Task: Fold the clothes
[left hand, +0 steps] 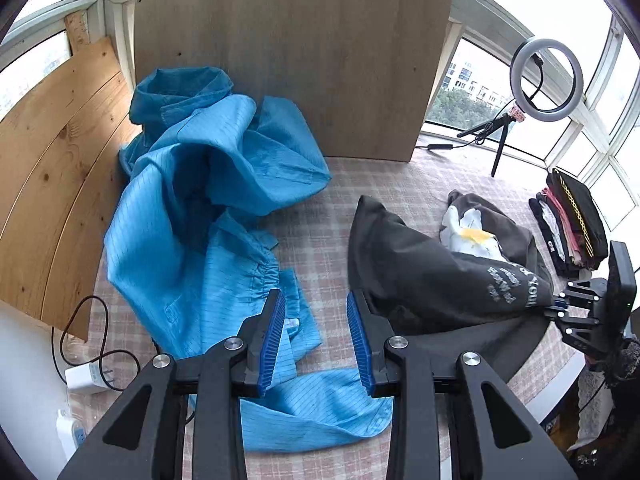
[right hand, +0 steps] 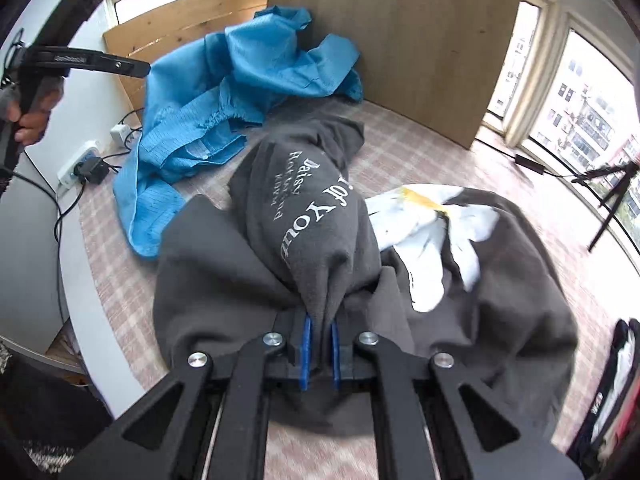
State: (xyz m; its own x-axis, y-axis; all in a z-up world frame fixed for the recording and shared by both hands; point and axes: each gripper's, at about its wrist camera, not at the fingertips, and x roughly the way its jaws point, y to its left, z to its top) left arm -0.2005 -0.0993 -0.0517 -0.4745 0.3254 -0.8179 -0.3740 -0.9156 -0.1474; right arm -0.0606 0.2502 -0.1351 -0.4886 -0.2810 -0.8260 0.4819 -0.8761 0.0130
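Sweatshirt (right hand: 312,216) fold pinched in right tool (right hand: 319,350), running lengthwise away.

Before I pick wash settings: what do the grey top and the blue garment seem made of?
Grey top: thick matte knit, likely cotton fleece; soft rounded folds, printed daisy. Blue garment: thin, slightly shiny woven cloth, probably synthetic; fine dark stripes, crisp creases.

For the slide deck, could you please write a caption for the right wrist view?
Right tongs pinch a fold of the grey daisy-print sweatshirt on the checked tablecloth, crumpled blue garment behind.
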